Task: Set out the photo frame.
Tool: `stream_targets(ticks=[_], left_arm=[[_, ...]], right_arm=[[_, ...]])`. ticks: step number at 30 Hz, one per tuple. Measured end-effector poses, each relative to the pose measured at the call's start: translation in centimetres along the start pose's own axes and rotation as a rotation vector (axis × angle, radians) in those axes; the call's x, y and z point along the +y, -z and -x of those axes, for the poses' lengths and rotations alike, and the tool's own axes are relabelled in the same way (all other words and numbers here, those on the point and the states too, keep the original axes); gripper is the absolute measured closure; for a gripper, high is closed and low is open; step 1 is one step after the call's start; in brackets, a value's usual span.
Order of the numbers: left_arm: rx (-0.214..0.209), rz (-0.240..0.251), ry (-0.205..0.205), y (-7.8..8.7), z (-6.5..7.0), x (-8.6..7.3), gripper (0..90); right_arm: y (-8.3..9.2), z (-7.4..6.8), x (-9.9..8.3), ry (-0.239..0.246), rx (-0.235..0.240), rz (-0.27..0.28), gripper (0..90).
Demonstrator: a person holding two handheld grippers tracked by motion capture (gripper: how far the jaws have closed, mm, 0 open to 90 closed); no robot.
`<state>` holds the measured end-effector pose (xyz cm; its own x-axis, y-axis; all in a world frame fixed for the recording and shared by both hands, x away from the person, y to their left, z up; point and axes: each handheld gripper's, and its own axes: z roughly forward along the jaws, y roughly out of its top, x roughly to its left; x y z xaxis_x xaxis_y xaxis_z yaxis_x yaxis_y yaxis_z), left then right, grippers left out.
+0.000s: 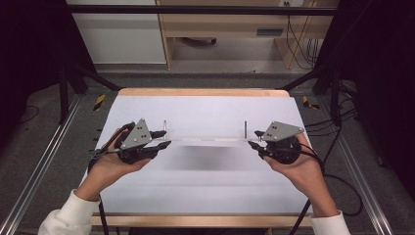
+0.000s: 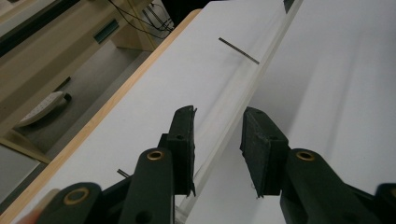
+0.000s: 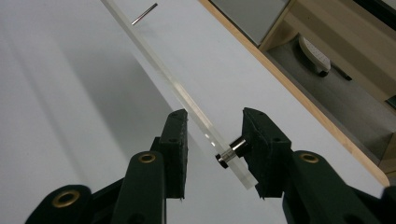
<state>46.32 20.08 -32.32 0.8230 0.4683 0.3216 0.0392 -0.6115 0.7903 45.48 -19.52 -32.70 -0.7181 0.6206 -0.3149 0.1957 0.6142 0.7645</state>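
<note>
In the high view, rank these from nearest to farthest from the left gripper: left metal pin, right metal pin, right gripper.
From the left gripper:
1. Left metal pin, upright on the clear strip just beyond its jaws.
2. Right metal pin, toward the strip's far end.
3. Right gripper, at that end.

- A white table top (image 1: 205, 186) with a light wooden edge (image 1: 203, 92) along its far side.
- Grey floor (image 1: 44, 147) around the table, with metal rails (image 1: 36, 176) running along both sides.
- Black frame posts (image 1: 63, 88) at the table's far corners, and yellow-and-black striped tape (image 1: 99, 102) near the left one.
- A light wooden desk (image 1: 235, 24) beyond the table, with black cables (image 1: 298, 44) hanging down at its right.
- A pale flat thing (image 2: 42, 108) lying on the floor under that desk; what it is cannot be told.
</note>
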Motion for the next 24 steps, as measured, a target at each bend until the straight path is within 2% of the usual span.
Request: stream_targets(ticks=[11, 14, 24], left_arm=[[-0.007, -0.035, -0.009, -0.5, -2.1, 1.4, 65.1], [-0.002, -0.042, -0.014, -0.7, -2.7, 1.8, 64.9], [0.000, -0.038, 0.015, -1.8, -5.6, 3.0, 62.6]], right_arm=[[-0.5, 1.5, 1.1, 0.006, -0.008, -0.003, 61.2], [-0.7, 2.1, 1.4, -0.009, 0.001, 0.010, 60.3], [-1.9, 4.8, 3.0, -0.017, 0.022, 0.011, 59.0]])
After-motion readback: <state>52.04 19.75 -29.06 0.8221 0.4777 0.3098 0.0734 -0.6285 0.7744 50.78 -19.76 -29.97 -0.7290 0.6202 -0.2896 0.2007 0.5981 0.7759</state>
